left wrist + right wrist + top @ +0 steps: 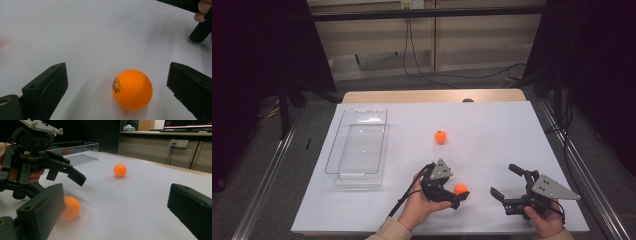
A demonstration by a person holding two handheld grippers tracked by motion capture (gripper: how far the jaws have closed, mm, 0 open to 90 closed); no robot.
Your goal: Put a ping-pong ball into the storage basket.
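An orange ball [460, 189] rests on the white table [492, 125] near the front, between the spread jaws of my left gripper [461, 193]. From the left gripper view, that ball [131, 89] sits closer to the right-hand jaw, touching neither; the left gripper [117, 82] is open. A second orange ball [440, 136] lies alone at mid-table. My right gripper [506, 181] is open and holds nothing, a little to the right of the first ball. Seen from the right gripper view, the near ball [71, 208] is partly behind one jaw and the far ball [120, 170] lies beyond.
A clear plastic bin [357, 147] stands on the left side of the table, also seen as the bin [75, 151] in the right gripper view. Cables hang from a wall socket behind the table. Dark stands flank both sides.
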